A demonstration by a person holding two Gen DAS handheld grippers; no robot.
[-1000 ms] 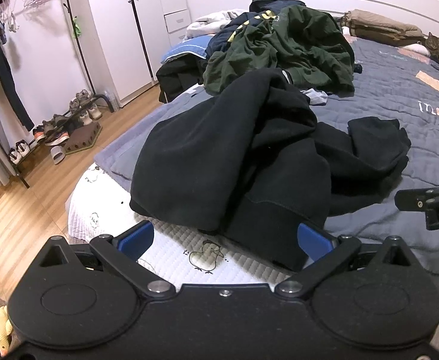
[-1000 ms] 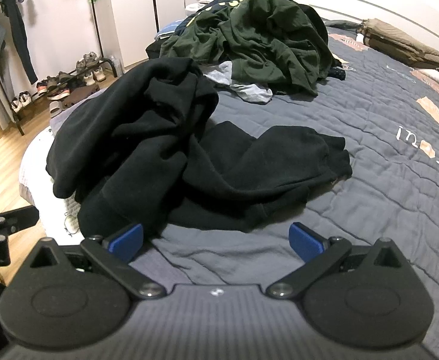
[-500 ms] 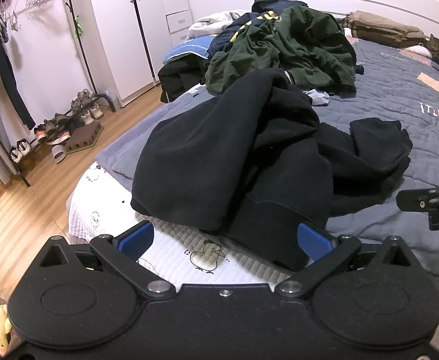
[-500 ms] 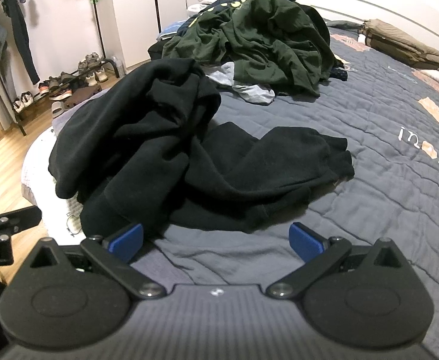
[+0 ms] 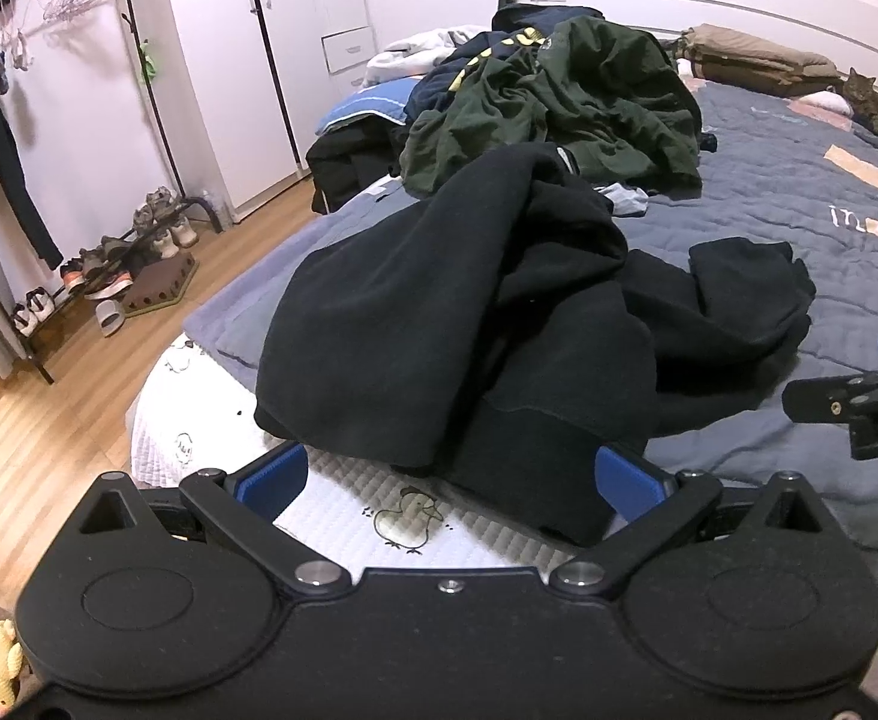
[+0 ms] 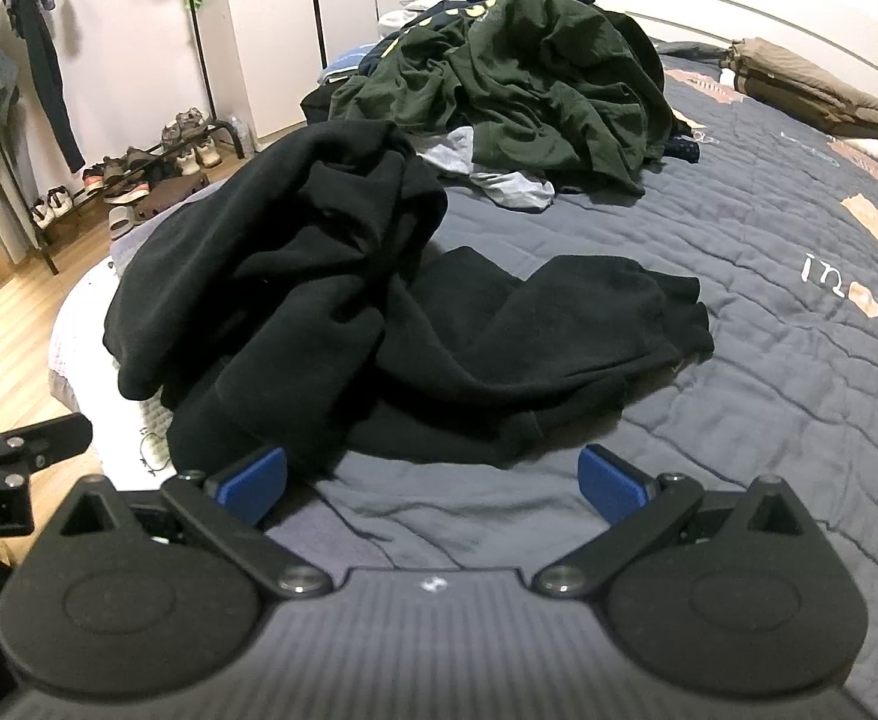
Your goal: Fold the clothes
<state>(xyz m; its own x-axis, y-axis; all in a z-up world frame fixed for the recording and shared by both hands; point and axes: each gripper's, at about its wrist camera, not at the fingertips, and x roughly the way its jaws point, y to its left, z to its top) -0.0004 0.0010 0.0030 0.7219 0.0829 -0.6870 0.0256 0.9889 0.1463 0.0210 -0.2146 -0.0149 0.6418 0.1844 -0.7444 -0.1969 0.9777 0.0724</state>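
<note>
Left wrist view: the left claw (image 5: pixel 450 476) hovers with its 2 blue-padded fingers spread wide, gripping nothing, just in front of a crumpled black sweatshirt (image 5: pixel 469 324). That sweatshirt lies heaped at the near edge of a bed (image 5: pixel 799 222) with a grey quilt, partly over a white mattress pad (image 5: pixel 331 510). Right wrist view: the right claw (image 6: pixel 432 483) is likewise wide open and empty, near the garment's hem. Behind, a dark green clothes pile (image 6: pixel 529 66) sits farther up the bed.
</note>
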